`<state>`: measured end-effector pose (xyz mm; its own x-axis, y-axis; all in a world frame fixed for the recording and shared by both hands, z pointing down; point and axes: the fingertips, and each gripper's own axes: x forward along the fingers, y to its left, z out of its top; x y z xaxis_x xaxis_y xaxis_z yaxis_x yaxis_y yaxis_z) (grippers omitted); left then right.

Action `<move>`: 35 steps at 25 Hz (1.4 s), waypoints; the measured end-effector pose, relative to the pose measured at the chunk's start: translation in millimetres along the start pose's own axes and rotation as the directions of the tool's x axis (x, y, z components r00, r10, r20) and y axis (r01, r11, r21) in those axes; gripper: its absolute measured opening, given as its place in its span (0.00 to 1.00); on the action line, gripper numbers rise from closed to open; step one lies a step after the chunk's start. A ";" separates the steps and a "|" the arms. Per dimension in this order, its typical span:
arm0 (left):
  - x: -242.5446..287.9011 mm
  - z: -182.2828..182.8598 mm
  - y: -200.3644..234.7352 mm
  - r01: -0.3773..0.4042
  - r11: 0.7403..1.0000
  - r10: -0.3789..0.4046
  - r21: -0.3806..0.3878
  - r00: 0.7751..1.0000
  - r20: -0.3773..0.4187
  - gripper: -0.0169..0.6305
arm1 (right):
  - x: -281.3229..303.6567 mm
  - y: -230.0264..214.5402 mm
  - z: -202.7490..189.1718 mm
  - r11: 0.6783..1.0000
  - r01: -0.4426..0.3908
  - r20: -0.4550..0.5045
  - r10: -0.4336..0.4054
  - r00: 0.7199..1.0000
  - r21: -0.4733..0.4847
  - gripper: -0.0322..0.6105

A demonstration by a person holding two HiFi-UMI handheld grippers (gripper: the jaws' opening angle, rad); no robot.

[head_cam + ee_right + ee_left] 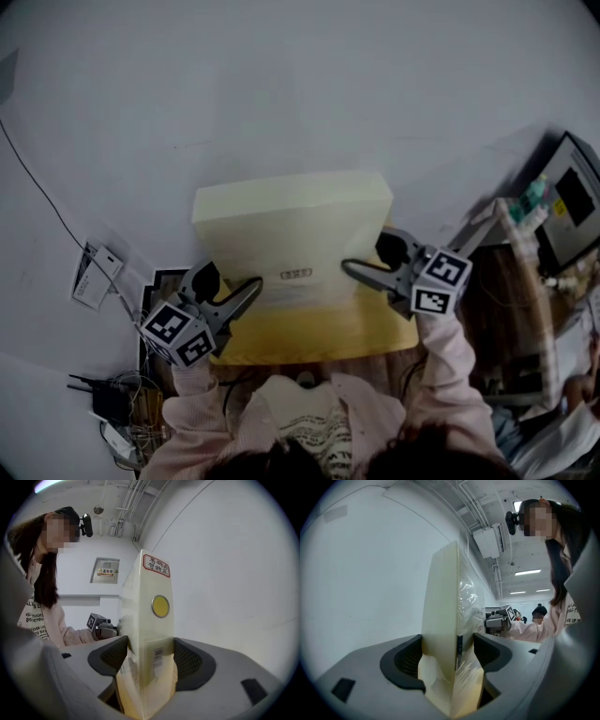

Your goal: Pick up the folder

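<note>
Far to the left of the folder (292, 230) and lower down, a white paper card (94, 277) lies flat. Below the card sits a tangle of cables (122, 403). My left tongs (234, 283) come in at the folder's left end, with my pink sleeve (192, 403) behind them. In the left gripper view these tongs (447, 654) stand wide, one ribbed pad pressing on each face of the folder, so the folder fills the gap.

The folder is a thick, pale yellow box type. It stands on its long edge, held between my two tongs, with its far face toward the white wall (281, 84) behind it. Crinkled clear film (468, 595) covers the face turned to me, and the folder's lower part looks a deeper yellow. A small printed tag (296, 274) sits on the near face, about midway between the tongs.

My right tongs (368, 257) grip the folder's right end the same way. In the right gripper view these tongs (147, 657) are spread wide, with both pads tight against the folder's sides. That end carries a red-bordered label (156, 566) at the top, a round yellow sticker (160, 606) under it, and a barcode (158, 654) lower down between the pads.

To the right of the folder is a cluttered tabletop (506, 281) with a dark-screened box (572, 202) on it.
</note>
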<state>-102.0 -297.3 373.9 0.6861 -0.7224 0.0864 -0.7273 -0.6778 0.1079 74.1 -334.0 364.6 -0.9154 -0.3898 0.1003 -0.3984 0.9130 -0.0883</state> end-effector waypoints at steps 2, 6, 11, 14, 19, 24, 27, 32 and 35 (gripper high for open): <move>-1.9 5.8 -3.8 -0.007 1.000 0.007 -0.001 1.000 0.013 0.57 | -2.6 2.1 4.9 1.000 0.000 0.007 0.000 1.000 0.000 0.55; -6.1 16.2 -13.1 -0.019 1.000 0.018 0.008 0.999 0.031 0.57 | -9.7 7.6 14.3 1.000 -0.003 0.030 0.003 1.000 -0.002 0.55; -12.4 28.0 -21.8 -0.037 0.999 0.036 0.021 0.998 0.056 0.57 | -15.6 13.3 26.0 1.000 -0.002 0.066 0.003 0.998 -0.010 0.55; -17.5 31.9 -26.8 -0.053 0.998 0.051 0.031 0.996 0.068 0.57 | -18.0 17.9 29.3 1.000 -0.005 0.079 0.006 0.997 -0.018 0.55; -21.9 32.4 -31.5 -0.063 0.998 0.061 0.025 0.994 0.092 0.57 | -21.5 22.5 30.6 1.000 0.002 0.101 0.000 0.995 -0.015 0.55; -23.7 28.7 -37.3 -0.066 0.998 0.064 0.013 0.992 0.107 0.57 | -26.1 26.4 27.8 1.000 0.006 0.094 -0.005 0.996 -0.016 0.55; -24.1 26.7 -43.2 -0.068 0.998 0.066 0.016 0.992 0.110 0.57 | -31.7 29.1 25.8 1.000 0.009 0.094 -0.007 0.996 -0.018 0.55; -24.9 24.6 -48.2 -0.073 0.997 0.070 0.024 0.992 0.107 0.57 | -35.0 31.7 22.2 1.000 0.014 0.085 -0.013 0.996 -0.015 0.54; -24.8 27.5 -45.4 -0.073 0.997 0.070 0.027 0.991 0.112 0.57 | -32.9 30.8 26.0 1.000 0.018 0.084 -0.016 0.996 -0.024 0.54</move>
<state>-86.6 -252.3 339.7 0.6273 -0.7785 -0.0176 -0.7757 -0.6267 0.0749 90.4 -296.2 332.8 -0.9105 -0.4130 0.0177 -0.4133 0.9084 -0.0624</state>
